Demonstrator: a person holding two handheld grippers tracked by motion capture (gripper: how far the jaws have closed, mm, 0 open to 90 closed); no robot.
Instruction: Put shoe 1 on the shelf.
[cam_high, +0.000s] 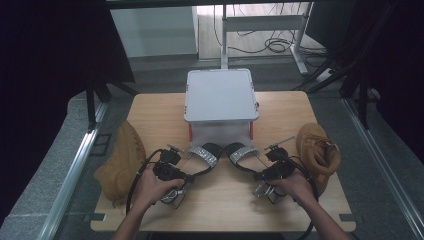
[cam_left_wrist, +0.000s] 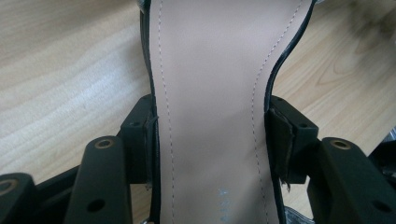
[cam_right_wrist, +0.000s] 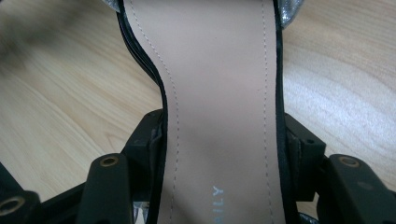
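Left tongs (cam_high: 192, 176) squeeze left sandal (cam_left_wrist: 210, 93), right tongs (cam_high: 257, 176) squeeze right sandal (cam_right_wrist: 219, 93); lift both level near tabletop front edge, grip firm.

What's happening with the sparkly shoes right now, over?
Left gripper clamped on left sandal across its insole. Right gripper clamped on right sandal likewise. Both sandals' toes point at white box. Tan shoes lie off to the sides, path clear.
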